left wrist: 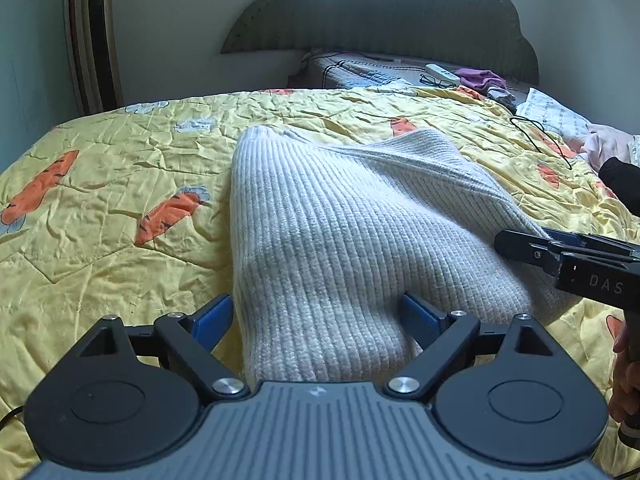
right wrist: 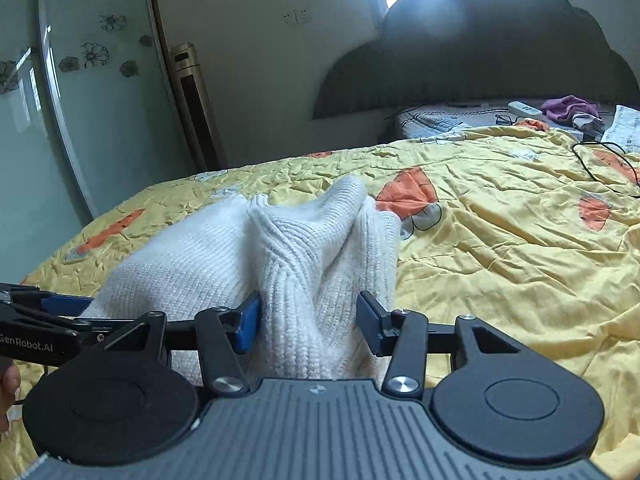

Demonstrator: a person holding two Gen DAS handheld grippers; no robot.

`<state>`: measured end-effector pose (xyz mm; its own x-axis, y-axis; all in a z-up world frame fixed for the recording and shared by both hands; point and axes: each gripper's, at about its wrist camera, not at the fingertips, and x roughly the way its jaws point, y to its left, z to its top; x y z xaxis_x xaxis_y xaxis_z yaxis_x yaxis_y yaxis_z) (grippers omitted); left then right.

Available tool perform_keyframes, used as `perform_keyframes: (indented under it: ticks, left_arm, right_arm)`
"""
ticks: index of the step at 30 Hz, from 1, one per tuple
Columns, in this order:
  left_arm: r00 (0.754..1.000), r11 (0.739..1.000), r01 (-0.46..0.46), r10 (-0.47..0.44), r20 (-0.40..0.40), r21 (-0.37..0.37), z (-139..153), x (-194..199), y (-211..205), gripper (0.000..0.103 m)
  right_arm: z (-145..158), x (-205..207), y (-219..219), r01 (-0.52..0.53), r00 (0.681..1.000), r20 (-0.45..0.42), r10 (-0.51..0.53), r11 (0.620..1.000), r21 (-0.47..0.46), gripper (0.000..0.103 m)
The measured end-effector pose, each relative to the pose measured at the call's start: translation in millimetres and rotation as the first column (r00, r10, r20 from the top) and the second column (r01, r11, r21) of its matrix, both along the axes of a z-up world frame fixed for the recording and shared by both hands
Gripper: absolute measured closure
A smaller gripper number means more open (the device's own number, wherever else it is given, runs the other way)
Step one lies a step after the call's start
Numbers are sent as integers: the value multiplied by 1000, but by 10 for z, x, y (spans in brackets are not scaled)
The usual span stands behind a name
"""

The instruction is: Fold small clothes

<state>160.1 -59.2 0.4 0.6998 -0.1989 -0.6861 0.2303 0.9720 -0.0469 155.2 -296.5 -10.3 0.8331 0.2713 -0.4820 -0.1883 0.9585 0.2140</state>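
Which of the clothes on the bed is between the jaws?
The white knit sweater; the purple garment and pink one lie far off by the headboard.

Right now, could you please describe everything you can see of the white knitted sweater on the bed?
The white knitted sweater is a thick, ribbed, slightly fuzzy knit lying on the yellow carrot-print quilt. It is not flat: its near part is lifted and bunched into folds and ridges. The left gripper has knit filling the space between its spread blue fingers, and the right gripper likewise straddles a bunched, twisted fold. Whether either is actually pinching the fabric cannot be told. Its far edge rests on the quilt.
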Motion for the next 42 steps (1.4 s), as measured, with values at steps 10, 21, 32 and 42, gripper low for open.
perform_keyframes:
  ticks: [10, 21, 32, 42]
  left_arm:
    - [1000, 1000, -4, 4, -11, 11, -24, -1, -28, 12]
    - [1000, 1000, 4, -4, -8, -17, 0, 7, 19, 10]
    - [991, 937, -38, -10, -137, -346, 50, 528, 661, 10]
    - [934, 765, -115, -134, -332, -634, -421, 1104, 953, 5]
  right_arm:
    - [-25, 28, 1, -2, 1000, 1, 2, 1000, -15, 49]
    - [-1, 35, -19, -27, 1000, -7, 27, 1000, 8, 34]
    - [127, 173, -10, -59, 998, -12, 58, 997, -46, 1]
    - [-372, 819, -455, -100, 950, -240, 198, 925, 367, 2]
